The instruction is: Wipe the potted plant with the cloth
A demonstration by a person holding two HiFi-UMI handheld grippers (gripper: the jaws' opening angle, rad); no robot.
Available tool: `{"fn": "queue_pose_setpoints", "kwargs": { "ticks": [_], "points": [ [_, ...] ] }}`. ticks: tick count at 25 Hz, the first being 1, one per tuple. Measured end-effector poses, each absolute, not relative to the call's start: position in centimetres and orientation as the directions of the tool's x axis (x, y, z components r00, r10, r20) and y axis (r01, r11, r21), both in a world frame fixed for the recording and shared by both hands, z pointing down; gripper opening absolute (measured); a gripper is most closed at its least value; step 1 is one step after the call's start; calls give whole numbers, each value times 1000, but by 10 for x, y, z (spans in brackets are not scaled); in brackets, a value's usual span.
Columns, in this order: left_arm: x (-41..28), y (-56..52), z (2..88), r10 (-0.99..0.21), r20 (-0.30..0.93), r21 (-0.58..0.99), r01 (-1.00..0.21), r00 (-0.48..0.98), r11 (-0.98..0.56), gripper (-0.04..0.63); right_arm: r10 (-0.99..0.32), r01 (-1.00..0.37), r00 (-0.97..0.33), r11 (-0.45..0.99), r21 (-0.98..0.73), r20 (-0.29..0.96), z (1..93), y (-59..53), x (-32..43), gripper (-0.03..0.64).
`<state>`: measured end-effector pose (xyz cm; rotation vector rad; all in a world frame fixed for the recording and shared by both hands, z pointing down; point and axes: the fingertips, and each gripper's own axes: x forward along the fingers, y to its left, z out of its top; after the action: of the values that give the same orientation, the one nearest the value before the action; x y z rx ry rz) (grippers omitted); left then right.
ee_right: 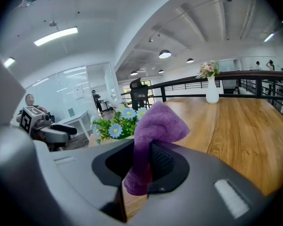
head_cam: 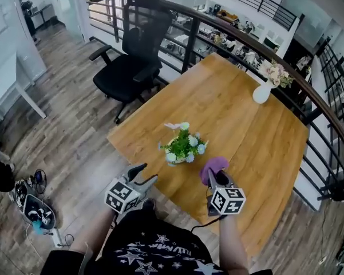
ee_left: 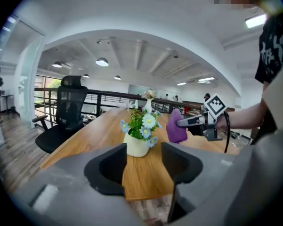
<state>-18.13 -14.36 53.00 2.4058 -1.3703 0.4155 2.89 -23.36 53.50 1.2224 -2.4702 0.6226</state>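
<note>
Right tongs (head_cam: 217, 177) (with cloth (head_cam: 214, 165)) beside plant (head_cam: 183, 145)

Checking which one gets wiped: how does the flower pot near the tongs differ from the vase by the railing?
The flower pot is short and squat; the vase is taller with a narrow neck. The flower pot carries blue and white blooms; the vase holds pale pink ones. The flower pot stands near the person's side of the table; the vase at its far edge. Both are white and upright.

Potted plant (head_cam: 183, 145) on table (head_cam: 257, 136), vase (head_cam: 261, 93) behind-R, chair (head_cam: 129, 67) off table's L.
</note>
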Motion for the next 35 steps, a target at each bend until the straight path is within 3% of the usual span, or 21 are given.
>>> {"fn": "queue_pose_setpoints", "kwargs": {
  "ticks": [3,10,26,35],
  "points": [
    [-180,-159,558,-682,496,123,-821,538,-558,326,-685,-843,-529,489,-222,501,555,-245,37,81],
    [-181,-197,591,-596,535,95,-743,599,-662,417,-712,-896,-436,398,-195,550,581,-259,45,81],
    [-148,-240,608,-434,523,42,-531,734,-847,439,-713,-919,-386,356,-172,585,595,-278,33,81],
    [-135,-260,620,-406,497,8,-471,767,-882,439,-644,-860,-450,499,-106,619,604,-295,15,80]
  ]
}}
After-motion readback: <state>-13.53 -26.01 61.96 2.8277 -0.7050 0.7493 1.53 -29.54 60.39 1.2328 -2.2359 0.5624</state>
